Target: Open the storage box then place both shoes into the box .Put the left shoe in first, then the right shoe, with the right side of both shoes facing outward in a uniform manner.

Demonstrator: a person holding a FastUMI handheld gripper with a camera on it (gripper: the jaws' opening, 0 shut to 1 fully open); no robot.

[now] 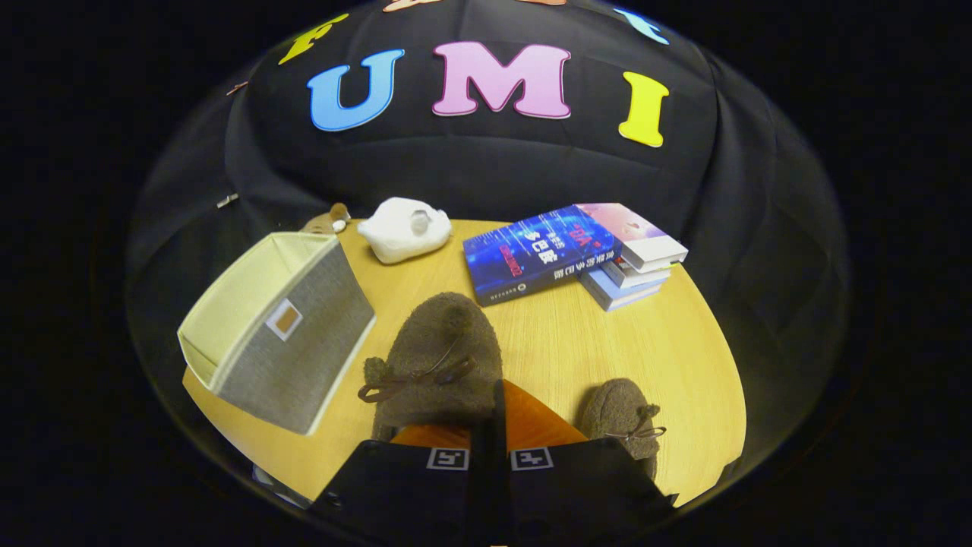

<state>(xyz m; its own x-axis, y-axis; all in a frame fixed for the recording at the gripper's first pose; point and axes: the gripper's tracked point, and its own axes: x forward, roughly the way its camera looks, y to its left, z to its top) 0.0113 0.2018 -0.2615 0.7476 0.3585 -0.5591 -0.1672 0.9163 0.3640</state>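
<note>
We are clamping the gripper (pixel 492 448), fingers nearly together, on the collar of the brown slipper (pixel 440 357), just right of the open storage box (pixel 304 357); the other slipper (pixel 619 414) is lying right of the fingers.

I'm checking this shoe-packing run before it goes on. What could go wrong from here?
1. The hand-held gripper looks closed on the rear edge of the nearer shoe; such an edge grip may let it swing or slip.
2. The storage box sits at the table's edge, so a nudge might push it off.
</note>
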